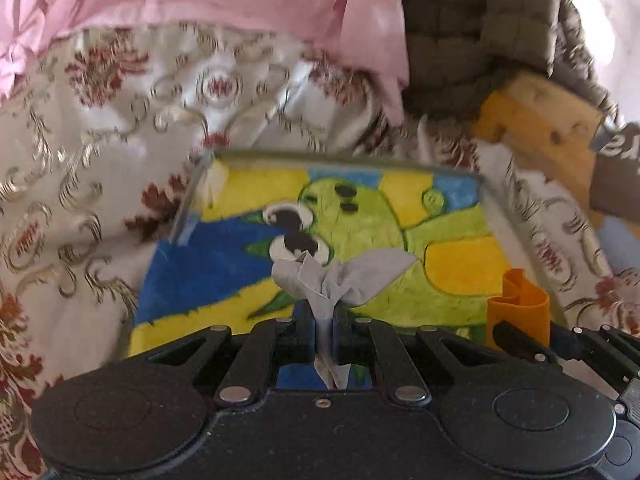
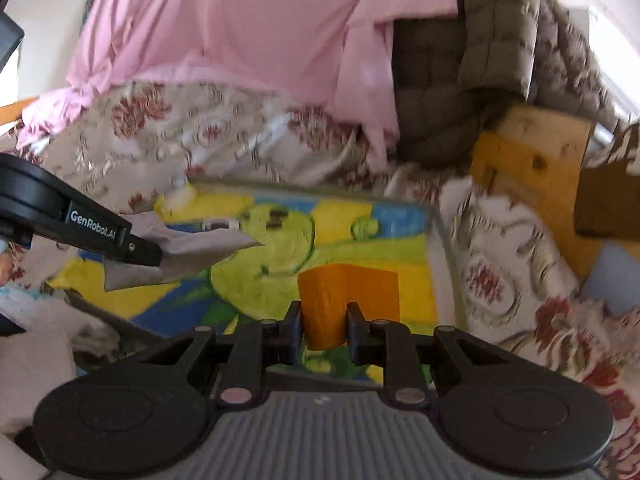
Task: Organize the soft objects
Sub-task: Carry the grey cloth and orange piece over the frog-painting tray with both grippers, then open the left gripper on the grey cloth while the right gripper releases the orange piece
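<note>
**Both grippers loaded, over the frog tray**

Left gripper (image 1: 325,316): jaws together, clamped on a crumpled grey cloth (image 1: 340,276). The cloth fans out past the fingertips and a strip runs back between the fingers. The right wrist view has it (image 2: 192,254) coming in from the left, above the tray's left half.

Right gripper (image 2: 325,316): jaws partly apart, pinching a folded orange cloth (image 2: 348,292) that stands upright between the pads. The left wrist view puts it (image 1: 518,304) near the tray's right edge.

The tray (image 1: 192,208) is shallow, with a raised rim and a green frog print on yellow and blue. It lies on a bed with a floral cover (image 1: 80,160). Pink fabric (image 2: 240,32) and a grey quilted cushion (image 2: 440,80) are bunched beyond the tray's far edge. Both views are motion-blurred.
</note>
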### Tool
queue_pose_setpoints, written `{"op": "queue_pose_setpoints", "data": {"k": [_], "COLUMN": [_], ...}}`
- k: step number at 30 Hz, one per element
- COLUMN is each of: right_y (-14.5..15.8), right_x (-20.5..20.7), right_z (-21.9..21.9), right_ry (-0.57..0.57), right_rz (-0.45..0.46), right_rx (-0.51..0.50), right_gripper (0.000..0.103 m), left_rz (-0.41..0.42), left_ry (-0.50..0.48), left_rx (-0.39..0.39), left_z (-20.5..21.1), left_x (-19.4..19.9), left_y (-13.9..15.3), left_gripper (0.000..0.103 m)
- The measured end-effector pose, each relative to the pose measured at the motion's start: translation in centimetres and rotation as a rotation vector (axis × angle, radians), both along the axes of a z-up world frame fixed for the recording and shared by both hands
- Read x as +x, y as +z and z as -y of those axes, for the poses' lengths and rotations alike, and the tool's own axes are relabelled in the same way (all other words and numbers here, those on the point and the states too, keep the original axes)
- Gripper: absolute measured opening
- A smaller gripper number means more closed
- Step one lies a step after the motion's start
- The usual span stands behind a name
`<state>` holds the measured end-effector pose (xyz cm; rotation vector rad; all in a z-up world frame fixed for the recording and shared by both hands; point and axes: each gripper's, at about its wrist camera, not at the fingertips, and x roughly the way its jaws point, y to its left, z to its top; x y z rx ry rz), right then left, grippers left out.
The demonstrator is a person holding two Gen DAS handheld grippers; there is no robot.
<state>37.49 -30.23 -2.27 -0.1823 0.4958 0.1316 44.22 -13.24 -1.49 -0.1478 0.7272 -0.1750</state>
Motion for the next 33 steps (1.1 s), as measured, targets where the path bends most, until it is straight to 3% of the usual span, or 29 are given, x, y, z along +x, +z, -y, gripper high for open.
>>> {"op": "queue_pose_setpoints", "data": {"k": [6, 12, 15, 18, 23, 28, 33], "right_y": [-0.3, 0.0, 0.3, 1.0, 3.0, 5.8, 8.5], "right_x": [0.0, 0.1, 0.1, -0.3, -1.8, -4.9, -10.0], "right_z": [-0.2, 0.5, 0.9, 1.4, 1.9, 2.4, 3.2], "right_ry": [0.019, 0.014, 0.016, 0.016, 0.016, 0.004, -0.030], "right_rz": [-0.011, -0.022, -0.028, -0.023, 0.023, 0.102, 0.214], "right_rx": [0.007, 0.042, 0.058, 0.086, 0.124, 0.167, 0.223], "right_gripper": [0.033, 0.047, 0.054, 0.062, 0.078, 0.090, 0.101], "left_rz": [-0.082, -0.112, -0.124, -0.116, -0.052, 0.081, 0.239], "left_ry": [-0.029, -0.031, -0.002, 0.034, 0.095, 0.136, 0.137], "left_rx": [0.033, 0.051, 0.041, 0.033, -0.007, -0.037, -0.042], "left_z": [1.0, 1.3, 0.9, 0.3, -0.8, -1.6, -2.0], "left_x": [0.8, 0.7, 0.4, 0.0, -1.9, -5.9, -11.1], "left_y": [-1.4, -1.4, -1.3, -0.8, 1.0, 3.7, 6.6], "left_gripper": [0.009, 0.020, 0.042, 0.053, 0.070, 0.088, 0.097]}}
